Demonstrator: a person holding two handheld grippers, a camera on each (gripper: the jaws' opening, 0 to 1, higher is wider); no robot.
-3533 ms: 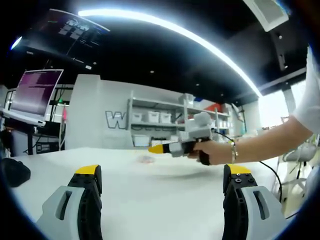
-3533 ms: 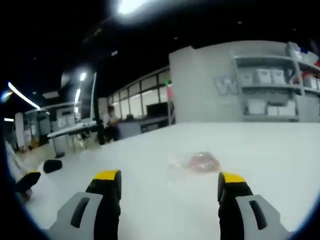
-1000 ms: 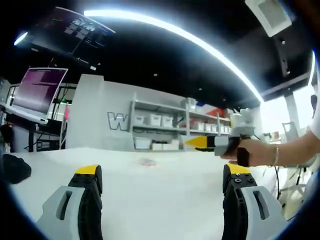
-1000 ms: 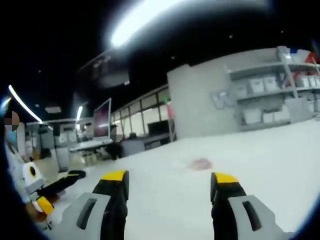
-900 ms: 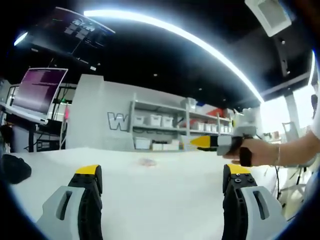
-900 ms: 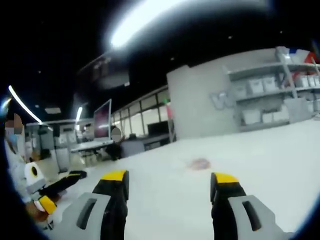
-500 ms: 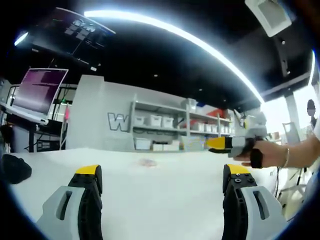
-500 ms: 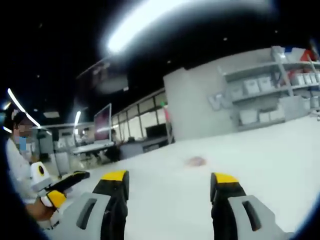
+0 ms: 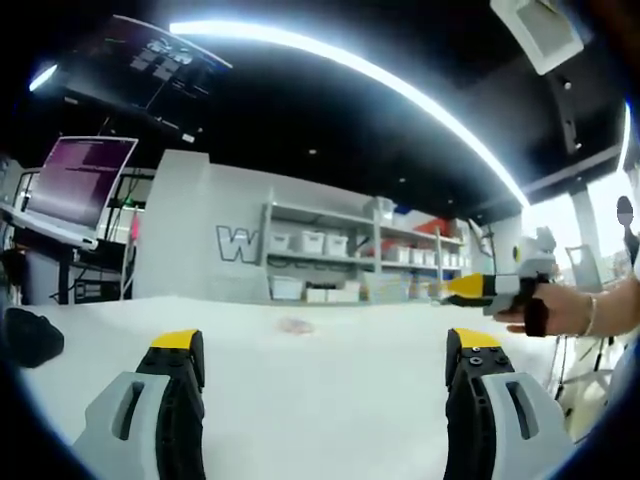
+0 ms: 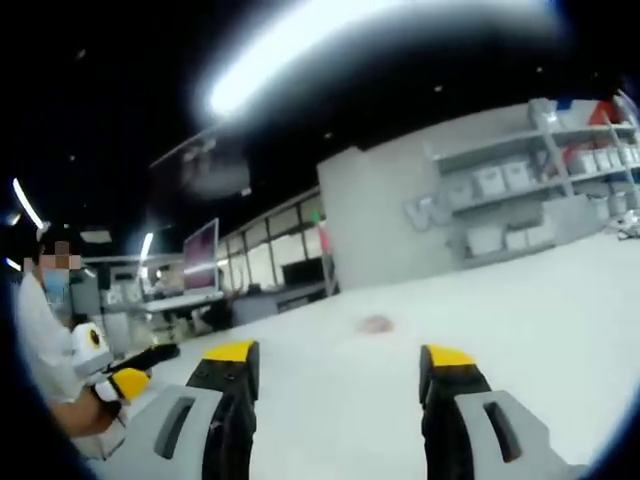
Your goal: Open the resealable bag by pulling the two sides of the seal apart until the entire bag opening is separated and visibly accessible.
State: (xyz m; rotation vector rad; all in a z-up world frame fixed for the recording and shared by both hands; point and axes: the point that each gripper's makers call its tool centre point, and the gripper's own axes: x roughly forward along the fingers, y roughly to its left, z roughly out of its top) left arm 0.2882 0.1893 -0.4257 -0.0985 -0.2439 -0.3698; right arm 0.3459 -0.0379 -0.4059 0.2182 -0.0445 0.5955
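A small clear resealable bag point(image 9: 295, 324) with pinkish contents lies flat on the white table point(image 9: 320, 400), far ahead of both grippers; it appears again as a faint pink patch, the bag point(image 10: 376, 323). My left gripper point(image 9: 325, 350) is open low over the table with nothing between its yellow-tipped jaws. My right gripper point(image 10: 335, 365) is open too, empty, well short of the bag. The right gripper point(image 9: 500, 290) is also seen held in a hand at the right, above the table. The left gripper point(image 10: 125, 375) shows at the lower left in a person's hand.
A black object point(image 9: 25, 338) rests on the table's left edge. A monitor point(image 9: 75, 185) stands at the far left. Shelves with white bins point(image 9: 320, 265) line the back wall. A person in white point(image 10: 45, 350) stands at the left.
The right gripper has drawn back to the right and away from the bag, which looks smaller in its view. The left gripper has stayed still.
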